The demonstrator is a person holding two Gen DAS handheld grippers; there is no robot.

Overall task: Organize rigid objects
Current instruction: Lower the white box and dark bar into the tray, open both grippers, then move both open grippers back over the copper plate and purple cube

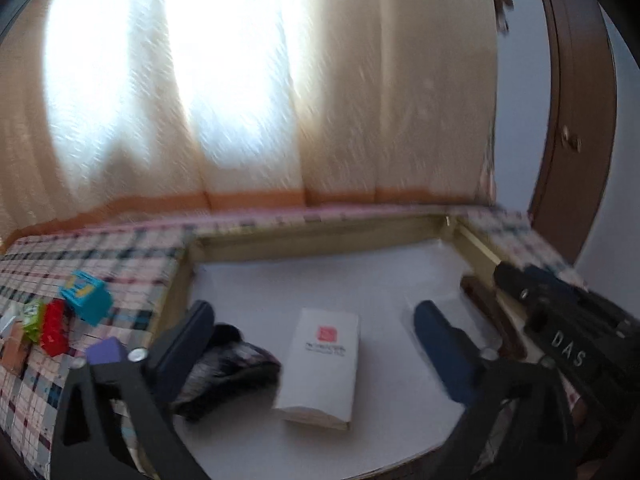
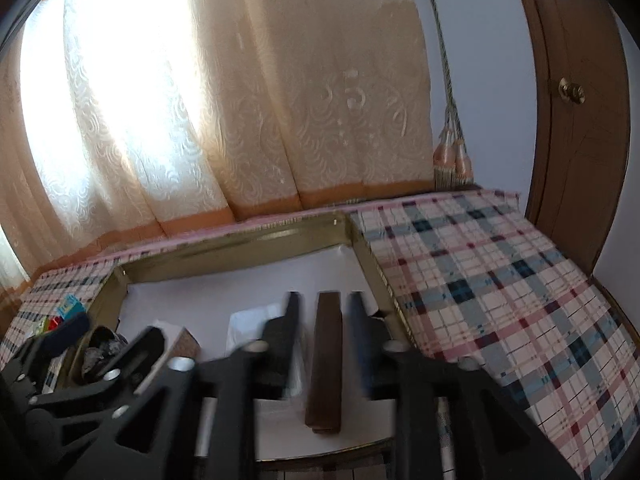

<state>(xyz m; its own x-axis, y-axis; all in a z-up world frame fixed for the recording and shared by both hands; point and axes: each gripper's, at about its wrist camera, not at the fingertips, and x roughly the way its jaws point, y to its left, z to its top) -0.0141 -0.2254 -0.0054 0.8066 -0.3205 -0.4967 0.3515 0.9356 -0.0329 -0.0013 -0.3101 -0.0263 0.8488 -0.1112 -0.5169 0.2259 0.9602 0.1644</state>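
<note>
Left gripper (image 1: 316,344): its jaws are standing wide apart, holding nothing, their dark blue pads flanking the white box from above.
Right gripper (image 2: 326,320): its jaws are parted and straddling the brown block; whether they are touching it is blurred.
Long dark brown rectangular block (image 2: 326,364): smooth, wood-like, lying flat on the white liner just beside the tray's right wall.
Small white cardboard box (image 1: 320,364): matte, rectangular, lying flat mid-tray; it is showing a red square emblem with small lines of print too blurred to read.
Dark crumpled bundle (image 1: 228,372): black with pale streaks, soft-looking, sitting beside the left jaw against the tray's left wall.
Shallow gold-rimmed tray (image 1: 320,232): glossy metallic walls, white paper-like floor.
Writing: "DAS" is showing in raised letters on the right gripper's black body, seen in the left wrist view.
Plaid cloth (image 2: 500,288): pink, blue and white checks, covering the tabletop around the tray.
Small coloured blocks (image 1: 84,296): teal, red, green, orange and purple pieces, resting on the cloth left of the tray.
Cream embossed curtain (image 2: 240,100): swirl pattern, orange hem, backlit.
</note>
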